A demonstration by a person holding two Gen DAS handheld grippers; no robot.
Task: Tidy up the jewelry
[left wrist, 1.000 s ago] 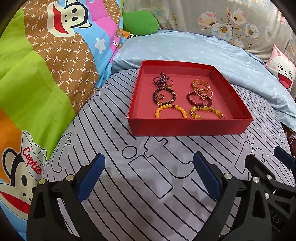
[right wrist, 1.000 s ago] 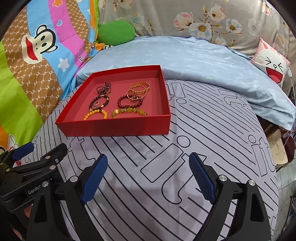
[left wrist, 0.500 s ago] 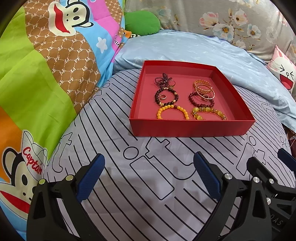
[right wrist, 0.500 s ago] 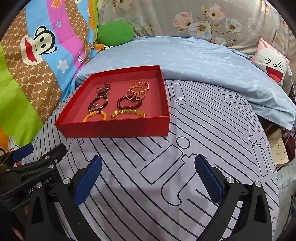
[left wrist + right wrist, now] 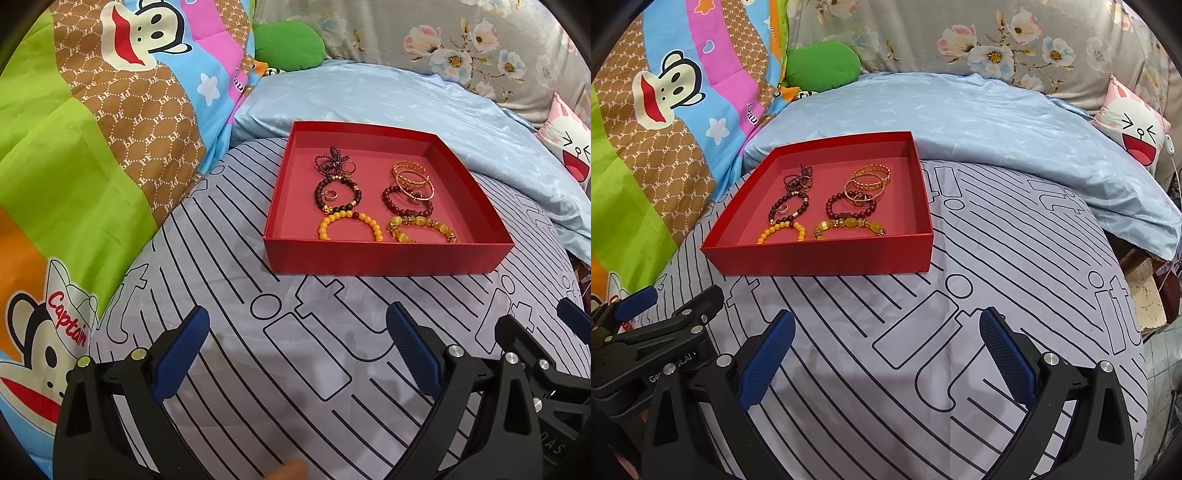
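Observation:
A red tray [image 5: 380,256] [image 5: 820,258] lies on the striped grey bedsheet. In it are several pieces: a dark bead bunch [image 5: 332,162], a dark bead bracelet [image 5: 336,195], an orange bead bracelet [image 5: 349,225], gold bangles [image 5: 412,179], a dark red bracelet [image 5: 406,203] and a yellow stone bracelet [image 5: 421,227]. My left gripper [image 5: 299,354] is open and empty, short of the tray's near wall. My right gripper [image 5: 886,358] is open and empty, beside the left one, also short of the tray.
A monkey-print quilt [image 5: 92,147] rises on the left. A light blue pillow [image 5: 979,129] lies behind the tray, with a green cushion [image 5: 823,66] and a pink bunny cushion [image 5: 1134,125]. The bed's edge drops off at the right [image 5: 1145,295].
Both grippers have drawn back slightly from the tray. The right gripper's jaws opened wider at first. The jewelry has not moved.

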